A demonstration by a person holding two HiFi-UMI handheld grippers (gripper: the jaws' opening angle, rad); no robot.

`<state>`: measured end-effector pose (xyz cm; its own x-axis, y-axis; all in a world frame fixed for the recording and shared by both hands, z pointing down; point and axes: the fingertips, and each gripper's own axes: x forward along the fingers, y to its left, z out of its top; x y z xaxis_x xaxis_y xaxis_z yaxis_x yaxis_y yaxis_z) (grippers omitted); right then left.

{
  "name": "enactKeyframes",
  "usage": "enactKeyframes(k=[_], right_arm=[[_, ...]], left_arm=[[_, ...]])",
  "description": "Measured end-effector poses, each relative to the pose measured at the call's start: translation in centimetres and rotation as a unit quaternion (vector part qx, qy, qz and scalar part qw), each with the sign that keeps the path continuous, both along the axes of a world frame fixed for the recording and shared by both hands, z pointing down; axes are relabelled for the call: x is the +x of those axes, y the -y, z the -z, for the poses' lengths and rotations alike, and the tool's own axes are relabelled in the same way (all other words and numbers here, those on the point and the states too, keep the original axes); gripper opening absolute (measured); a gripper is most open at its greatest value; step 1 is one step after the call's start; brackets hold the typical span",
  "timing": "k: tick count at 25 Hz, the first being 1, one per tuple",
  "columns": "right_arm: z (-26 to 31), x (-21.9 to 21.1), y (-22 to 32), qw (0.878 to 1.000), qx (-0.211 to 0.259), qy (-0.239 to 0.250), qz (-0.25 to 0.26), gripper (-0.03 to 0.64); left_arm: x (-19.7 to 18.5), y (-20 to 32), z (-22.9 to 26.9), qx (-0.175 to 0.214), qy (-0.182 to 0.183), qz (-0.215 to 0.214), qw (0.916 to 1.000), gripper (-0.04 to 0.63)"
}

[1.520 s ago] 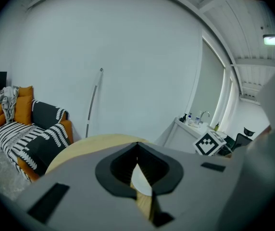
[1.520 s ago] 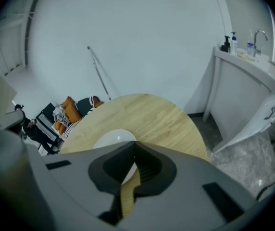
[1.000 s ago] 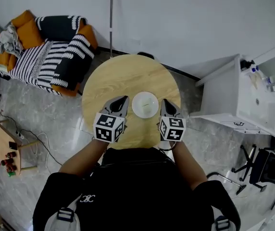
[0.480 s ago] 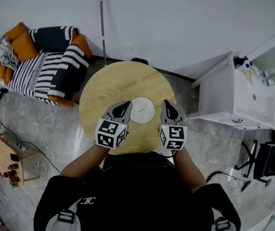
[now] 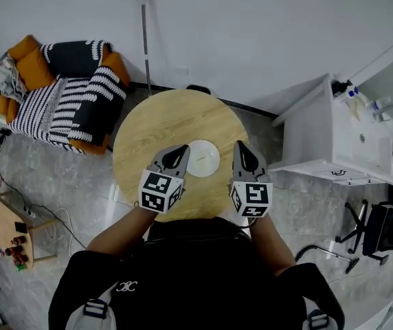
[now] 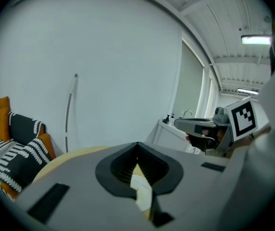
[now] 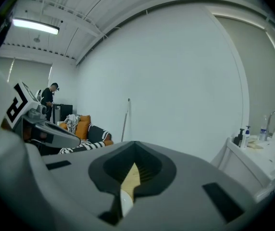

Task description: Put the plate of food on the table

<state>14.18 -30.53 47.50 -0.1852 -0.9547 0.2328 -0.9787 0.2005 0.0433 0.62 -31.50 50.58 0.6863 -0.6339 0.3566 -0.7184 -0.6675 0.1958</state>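
The small round white plate [image 5: 203, 158] is sitting on the round light wooden counter [image 5: 176, 115], on the 6 o'clock side, close to the person. The left gripper [image 5: 181, 150] is hovering at the plate's 9 o'clock, with its tip just beside the rim. Its grey fingers [image 6: 80, 177] are pressing together, leaving only a thin slit, and a bit of white plate is showing through it.

The right gripper [image 5: 240, 147] is hanging at the plate's 3 o'clock, near it but not touching. Its fingers [image 7: 185, 177] are together too, with wood and a sliver of white peeking through the slit.

An orange sofa with black and white striped cushions [image 5: 66, 88] is standing at the counter's 10 o'clock. A white cabinet with a sink [image 5: 334, 139] is standing at its 3 o'clock.
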Motion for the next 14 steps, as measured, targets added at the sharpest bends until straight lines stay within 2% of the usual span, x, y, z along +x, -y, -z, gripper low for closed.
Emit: enactKeyframes(k=[14], right_arm=[[-0.59,0.48,0.15,1.0,-0.012,0.004,-0.002,0.006]], left_arm=[[0.2,0.13,-0.41,-0.003,0.003,-0.005,1.0,0.006]])
